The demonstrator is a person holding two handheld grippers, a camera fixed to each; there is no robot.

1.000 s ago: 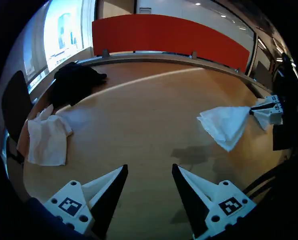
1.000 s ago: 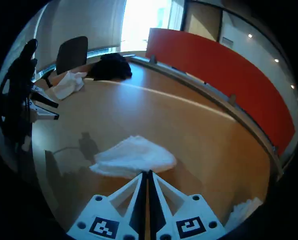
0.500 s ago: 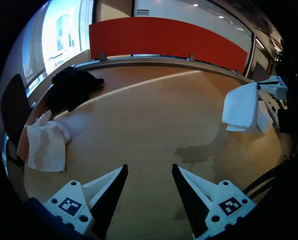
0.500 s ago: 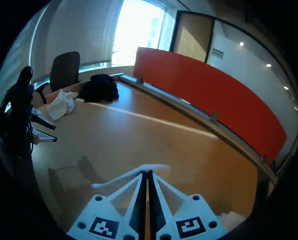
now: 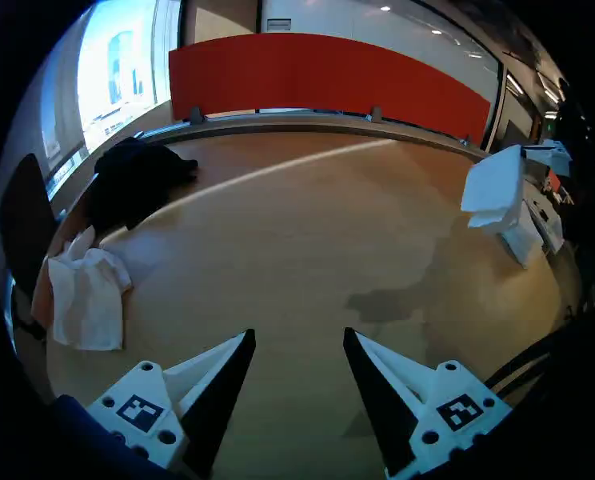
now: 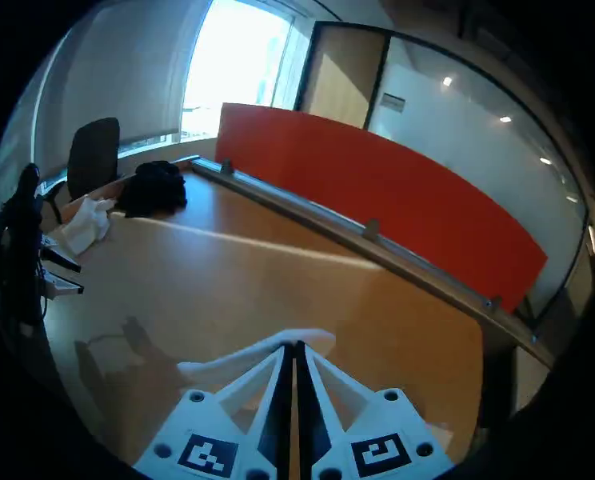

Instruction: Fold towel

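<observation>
Looks like an early step, no fold made yet: holds towel (image 5: 489, 188) up off table (image 5: 297, 240) at right of left gripper view, hanging bunched from right gripper (image 6: 294, 352), fingers squeezed together on one edge, a bit of white cloth poking out ahead at lower centre of right gripper view. Shows left gripper (image 5: 297, 332) low at bottom of its frame, fingers spread wide, gripping nothing, well apart from towel. Next probably calls for laying towel flat on bare mid-table, or bringing left gripper across to catch a second corner and spread it before folding. Can't see the pinch itself: hidden behind fingers in right gripper view, small and dark at upper right of left gripper view. Can't tell which edge or corner is gripped, or how many layers hang there. Can't make out white shape (image 5: 525, 236) just below towel near right edge, maybe another cloth. Also has rumpled cloth (image 5: 85, 292) at lower left, black garment (image 5: 133, 172) at upper left, red panel (image 5: 321, 72) across top, chair (image 5: 21, 216) cut off at left edge.
</observation>
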